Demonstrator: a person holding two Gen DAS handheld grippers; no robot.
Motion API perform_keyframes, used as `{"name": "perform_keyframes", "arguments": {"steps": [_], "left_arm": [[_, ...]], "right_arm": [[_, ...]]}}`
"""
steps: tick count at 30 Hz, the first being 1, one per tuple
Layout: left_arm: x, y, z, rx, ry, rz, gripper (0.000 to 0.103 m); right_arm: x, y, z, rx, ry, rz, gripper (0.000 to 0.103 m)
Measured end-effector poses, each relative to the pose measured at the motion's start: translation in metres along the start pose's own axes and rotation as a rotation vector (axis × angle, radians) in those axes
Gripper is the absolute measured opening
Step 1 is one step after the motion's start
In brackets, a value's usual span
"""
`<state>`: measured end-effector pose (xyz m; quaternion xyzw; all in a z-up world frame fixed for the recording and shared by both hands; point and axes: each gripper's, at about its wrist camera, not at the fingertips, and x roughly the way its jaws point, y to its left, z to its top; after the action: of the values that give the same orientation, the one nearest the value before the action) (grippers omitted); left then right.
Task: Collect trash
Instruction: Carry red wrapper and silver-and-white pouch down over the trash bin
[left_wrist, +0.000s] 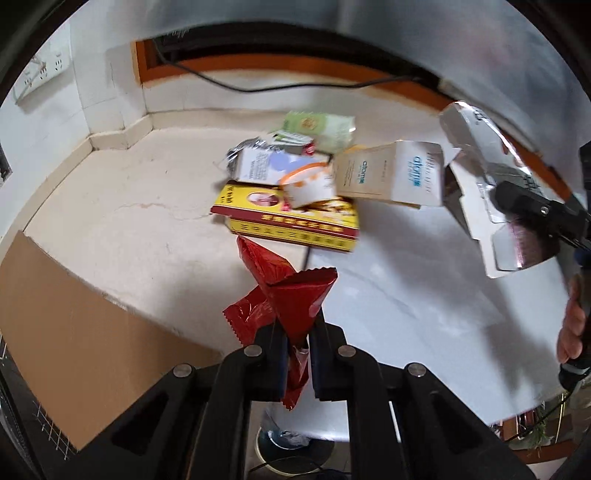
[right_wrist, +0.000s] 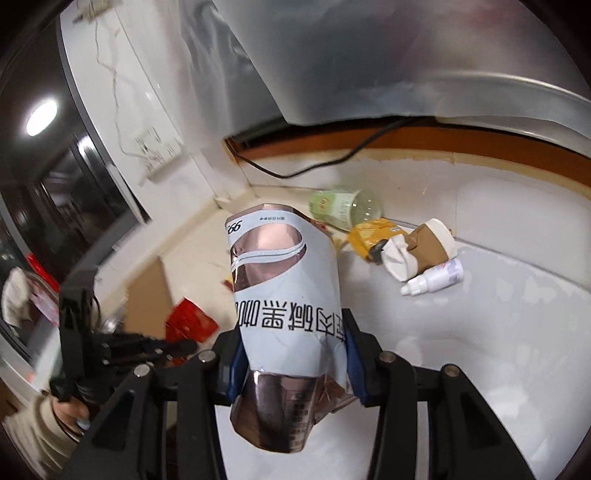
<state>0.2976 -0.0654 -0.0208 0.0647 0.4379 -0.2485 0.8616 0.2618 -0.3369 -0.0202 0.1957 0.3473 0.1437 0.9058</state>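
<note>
On your left, the cardboard sheet (left_wrist: 92, 332) lies at the table edge, clear of everything. Your left gripper (left_wrist: 295, 339) is clamped tight on the red wrapper (left_wrist: 288, 295), which stands up from the jaws and hangs a little below them; it is thin and slippery, so keep the squeeze steady and don't swing it.

Ahead of it, the rest of the trash sits in a heap on the white table (left_wrist: 406, 295): the yellow box (left_wrist: 291, 225) in front, a small white cup (left_wrist: 310, 186) resting on it, a white pack (left_wrist: 266, 166) and the green bottle (left_wrist: 317, 127) behind, and the beige carton (left_wrist: 391, 175) to the right. All of that is yet to be gathered.

Further right, your right gripper (right_wrist: 291, 358) holds the foil carton (right_wrist: 284, 295), pads pressing its two sides, which have buckled inward. It is a hollow, crushed shell, so hold it near the middle as now and avoid squeezing harder, or it may fold and slip out. Beyond it lie the yellow packet (right_wrist: 373, 232), a crumpled brown cup (right_wrist: 424, 247) and a white dropper bottle (right_wrist: 432, 280), touching one another.

I can't see a bin in either view. Carry both pieces level and unhurried to wherever you collect, keep the two tools apart, and let go only once each piece is over the opening.
</note>
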Motion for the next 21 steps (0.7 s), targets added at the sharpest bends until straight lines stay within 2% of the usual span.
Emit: {"name": "perform_keyframes", "arguments": {"steps": [5,13,17,21], "left_arm": [[-0.030,-0.015,-0.020,0.001,-0.022,-0.037,0.007],[-0.055,-0.031,-0.061,0.002,-0.019,-0.079,0.007],[-0.054,-0.033,-0.077,-0.015,0.001,-0.096,0.007],[-0.050,-0.032,-0.087,-0.037,0.017,-0.111,0.007]], "right_arm": [[-0.015,-0.003,-0.015,0.077,0.001,0.012,0.044],[-0.023,-0.044,-0.061,0.263,0.109,-0.017,0.045],[-0.025,-0.057,-0.084,0.292,0.168,-0.074,0.046],[-0.037,-0.052,-0.095,0.267,0.163,-0.089,0.047]]}}
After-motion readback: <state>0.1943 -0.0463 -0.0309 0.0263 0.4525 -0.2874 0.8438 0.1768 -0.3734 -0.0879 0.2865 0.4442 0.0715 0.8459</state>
